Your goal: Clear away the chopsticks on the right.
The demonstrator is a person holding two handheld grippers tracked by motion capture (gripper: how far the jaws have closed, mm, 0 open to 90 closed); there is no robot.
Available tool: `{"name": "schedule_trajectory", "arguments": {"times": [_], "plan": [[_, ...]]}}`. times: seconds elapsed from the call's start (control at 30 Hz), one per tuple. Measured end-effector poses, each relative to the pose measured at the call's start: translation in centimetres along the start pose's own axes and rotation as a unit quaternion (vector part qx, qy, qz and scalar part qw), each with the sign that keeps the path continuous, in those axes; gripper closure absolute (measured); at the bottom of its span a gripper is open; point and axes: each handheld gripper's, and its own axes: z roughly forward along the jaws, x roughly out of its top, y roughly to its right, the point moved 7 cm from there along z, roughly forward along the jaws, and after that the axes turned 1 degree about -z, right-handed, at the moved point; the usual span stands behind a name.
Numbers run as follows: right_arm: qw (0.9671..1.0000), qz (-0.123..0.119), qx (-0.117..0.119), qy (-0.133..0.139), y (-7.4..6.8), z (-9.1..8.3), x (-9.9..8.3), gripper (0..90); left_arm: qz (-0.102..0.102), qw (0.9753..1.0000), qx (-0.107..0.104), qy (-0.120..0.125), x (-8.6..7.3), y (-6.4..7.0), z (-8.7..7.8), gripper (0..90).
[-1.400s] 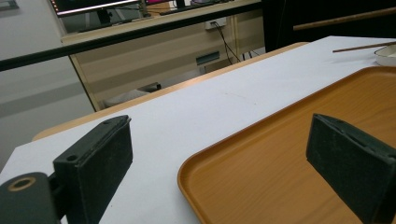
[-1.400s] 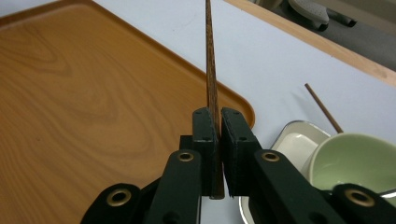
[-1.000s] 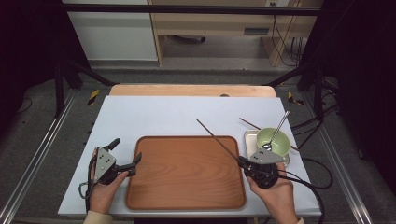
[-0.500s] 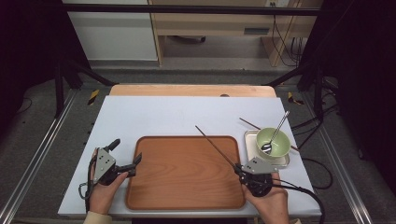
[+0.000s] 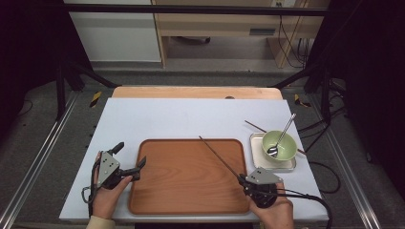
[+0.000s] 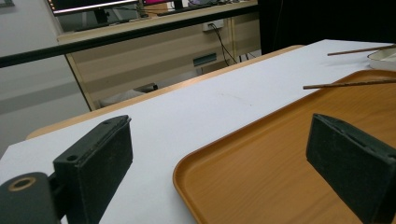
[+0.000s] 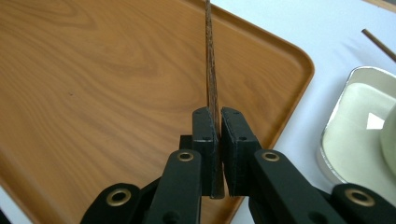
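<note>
A dark wooden chopstick [image 5: 219, 157] slants over the brown wooden tray [image 5: 181, 191], and my right gripper [image 5: 242, 179] is shut on its near end at the tray's near right corner. In the right gripper view the jaws [image 7: 218, 116] pinch the chopstick [image 7: 211, 60], which points away over the tray [image 7: 93, 84]. My left gripper [image 5: 130, 155] stands open at the tray's left edge with nothing between its pads [image 6: 100, 158]. One pad hangs over the tray [image 6: 280, 186] and the other over the white table.
A green bowl [image 5: 279, 143] with a metal spoon [image 5: 285, 130] stands in a small metal tray [image 5: 258, 162] to the right of the wooden tray. A second chopstick [image 5: 253, 126] lies behind it. The white table [image 5: 191, 114] ends near my hands.
My right gripper has drawn back toward me and slightly left with the chopstick in it. The left gripper has stayed put.
</note>
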Motion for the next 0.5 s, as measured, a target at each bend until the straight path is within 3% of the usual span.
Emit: {"name": "schedule_trajectory", "arguments": {"times": [0.3,0.5], "plan": [[0.9995,0.029,0.011,-0.01,-0.4,-0.1,-1.3,84.7,-0.003,1.0,-0.002,-0.001,-0.1,0.0,0.1,6.7],[0.9989,0.029,0.02,-0.03,-1.3,0.6,-2.1,84.6,-0.004,1.0,-0.002,0.0,0.0,0.0,0.1,6.7]]}}
